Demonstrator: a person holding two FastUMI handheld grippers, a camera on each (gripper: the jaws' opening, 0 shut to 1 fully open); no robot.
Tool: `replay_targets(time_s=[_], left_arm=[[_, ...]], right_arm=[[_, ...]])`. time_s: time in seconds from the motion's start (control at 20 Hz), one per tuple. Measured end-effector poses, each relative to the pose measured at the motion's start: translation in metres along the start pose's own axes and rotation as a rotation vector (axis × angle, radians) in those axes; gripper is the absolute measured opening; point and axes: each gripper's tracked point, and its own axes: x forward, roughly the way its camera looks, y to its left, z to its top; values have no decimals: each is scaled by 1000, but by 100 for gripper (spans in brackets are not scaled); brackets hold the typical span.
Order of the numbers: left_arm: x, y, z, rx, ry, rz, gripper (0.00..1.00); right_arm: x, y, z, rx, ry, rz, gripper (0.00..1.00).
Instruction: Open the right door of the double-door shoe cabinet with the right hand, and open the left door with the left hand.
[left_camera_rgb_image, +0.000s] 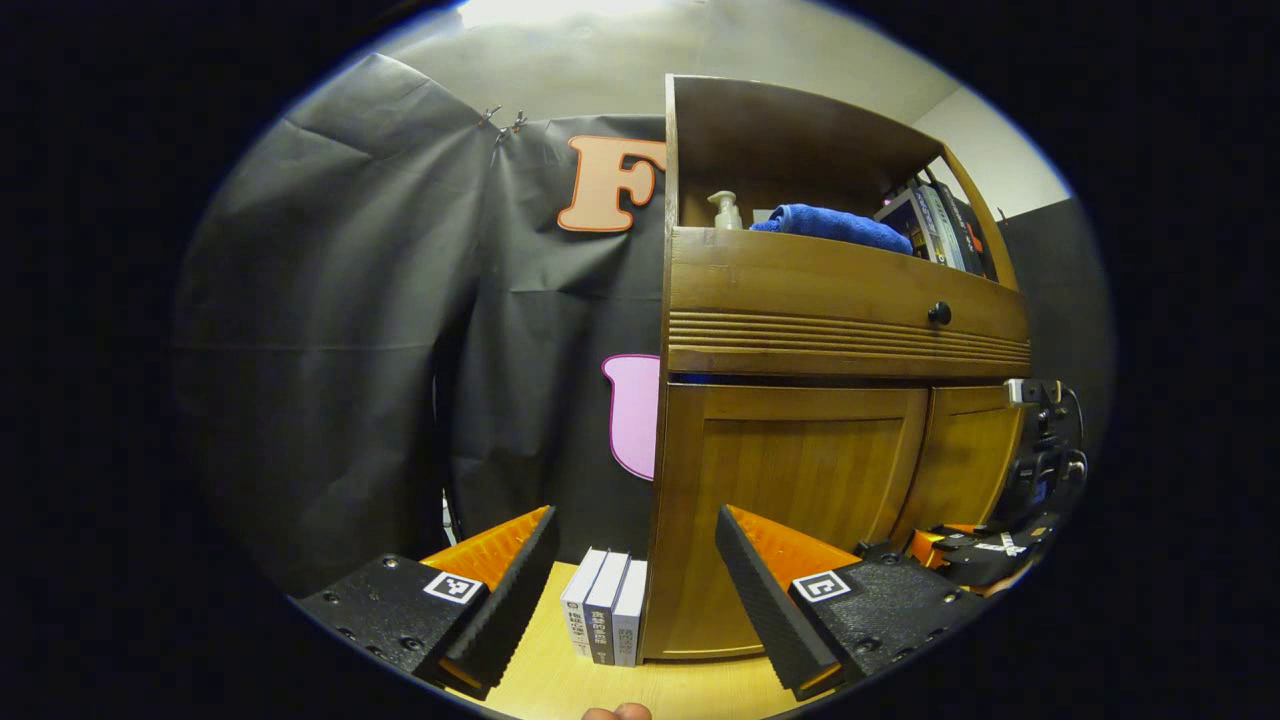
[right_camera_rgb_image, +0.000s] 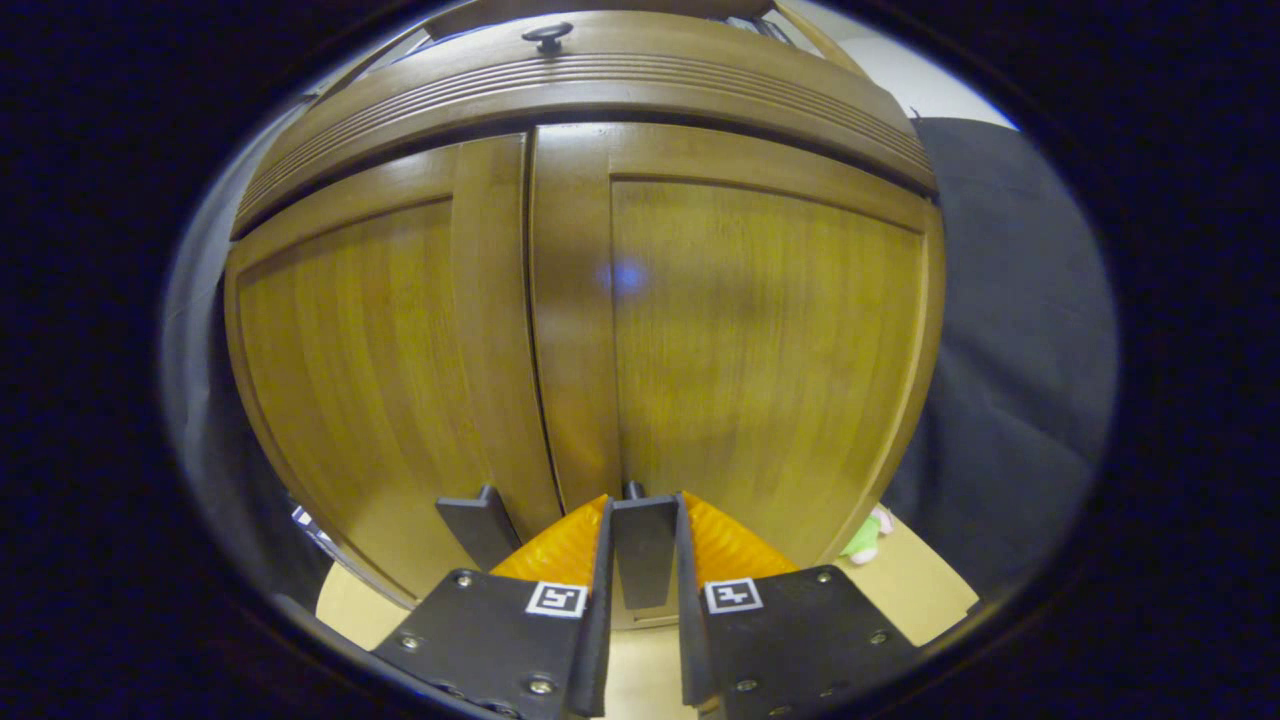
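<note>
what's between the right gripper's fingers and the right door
In the right gripper view, the right door's handle: a dark flat tab sticking out near the door's bottom edge. The right gripper has both fingers closed against it, with the right door just behind.

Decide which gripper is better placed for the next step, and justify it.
Right. The right gripper is closed on the right door's handle, ready to pull. The left gripper hangs open, away from the left door.

The pale wood worktop (left_camera_rgb_image: 560, 690) carries the shoe cabinet (left_camera_rgb_image: 800, 520), books (left_camera_rgb_image: 605, 620) (standing upright) at its 9 o'clock side
</note>
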Motion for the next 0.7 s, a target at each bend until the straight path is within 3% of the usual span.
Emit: replay_targets(time_s=[0.55,0.6,0.7], left_arm=[[-8,-6,-4,-20,5,-41,94],[-9,-8,-6,-20,7,-47,97],[-10,-12,-8,-20,15,-61,97]], right_arm=[[-9,-7,1,21,-9,-35,28],[-7,-6,3,31,-9,-35,22],[-12,-6,4,44,-4,-41,22]])
